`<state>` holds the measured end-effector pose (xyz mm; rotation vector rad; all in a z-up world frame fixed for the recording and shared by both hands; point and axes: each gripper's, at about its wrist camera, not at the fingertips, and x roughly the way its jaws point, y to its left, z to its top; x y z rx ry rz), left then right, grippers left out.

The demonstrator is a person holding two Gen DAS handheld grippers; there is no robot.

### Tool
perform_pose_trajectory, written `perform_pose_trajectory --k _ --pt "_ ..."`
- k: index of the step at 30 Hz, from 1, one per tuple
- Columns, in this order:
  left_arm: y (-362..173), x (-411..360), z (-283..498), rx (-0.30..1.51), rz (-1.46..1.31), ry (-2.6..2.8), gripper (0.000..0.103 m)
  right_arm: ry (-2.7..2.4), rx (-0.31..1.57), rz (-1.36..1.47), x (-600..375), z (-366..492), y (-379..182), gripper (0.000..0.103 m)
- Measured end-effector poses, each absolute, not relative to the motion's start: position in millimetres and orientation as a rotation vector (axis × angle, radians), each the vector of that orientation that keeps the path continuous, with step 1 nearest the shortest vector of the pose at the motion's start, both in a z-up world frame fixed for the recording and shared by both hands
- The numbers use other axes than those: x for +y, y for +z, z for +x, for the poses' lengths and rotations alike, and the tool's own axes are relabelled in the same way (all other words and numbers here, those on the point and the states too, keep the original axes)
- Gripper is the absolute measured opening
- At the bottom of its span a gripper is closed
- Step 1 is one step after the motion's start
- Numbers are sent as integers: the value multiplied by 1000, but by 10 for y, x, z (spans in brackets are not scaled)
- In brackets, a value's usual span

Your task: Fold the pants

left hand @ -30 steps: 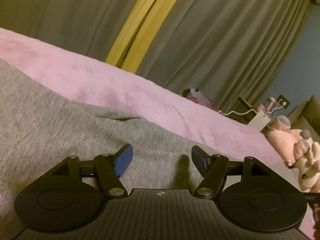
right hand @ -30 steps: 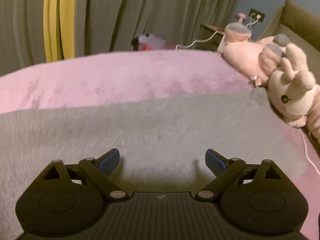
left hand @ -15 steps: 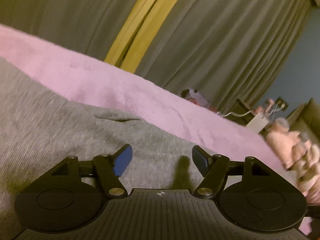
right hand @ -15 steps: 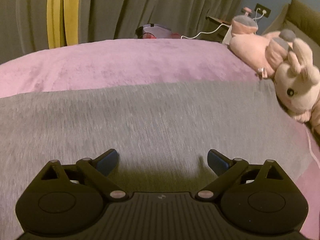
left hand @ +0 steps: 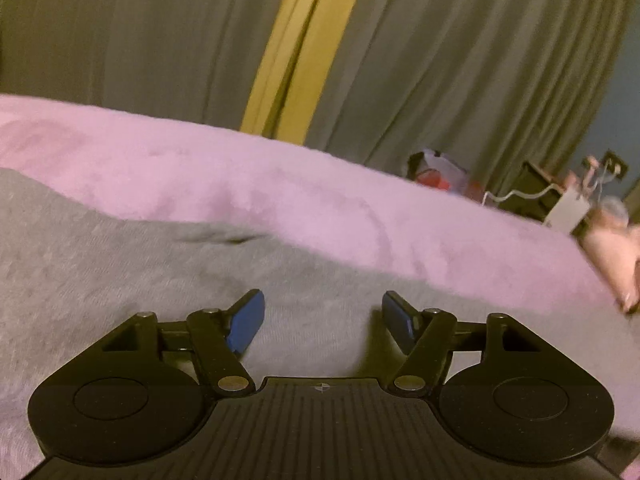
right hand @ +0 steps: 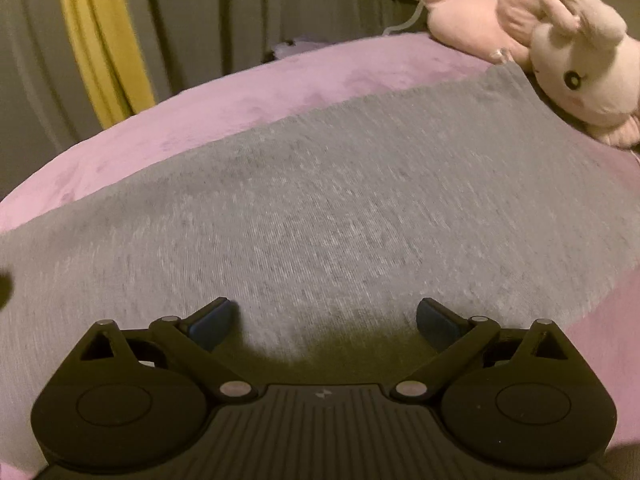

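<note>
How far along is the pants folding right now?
Done: the grey pants lie spread flat on the pink blanket; no fold shows. In hand: nothing. The left gripper and the right gripper are both open over the cloth, the right's jaws having just widened. Left: grasping and every fold.

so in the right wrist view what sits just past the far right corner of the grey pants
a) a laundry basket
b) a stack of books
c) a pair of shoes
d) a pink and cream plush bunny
d: a plush bunny lies on the pink blanket beside the far right corner of the grey pants.
</note>
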<state>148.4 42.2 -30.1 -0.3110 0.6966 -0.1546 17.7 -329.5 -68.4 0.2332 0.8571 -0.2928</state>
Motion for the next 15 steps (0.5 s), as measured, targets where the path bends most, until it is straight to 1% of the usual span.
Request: perform_pose_trajectory --k 3,4,6,7,9,12,15 --pt "-133 351 1673 767 -342 -145 71 -284 831 216 -3279 133 -715 99" --pt "-134 333 1765 820 -347 -140 69 -283 826 212 -3292 136 -721 99" --pt "-224 328 1943 942 -388 -149 61 -283 817 214 -3302 138 -729 99" --pt "-276 337 1979 975 -409 -135 61 -283 813 214 -3299 135 -732 99" --pt "-322 320 1998 993 -398 -130 60 -281 806 214 -3302 130 -737 99" --pt "-293 176 2024 1019 -278 -126 59 -280 790 212 -3301 118 -742 99" --pt "-319 90 2076 1016 -230 -95 58 -288 777 208 -3295 131 -758 99"
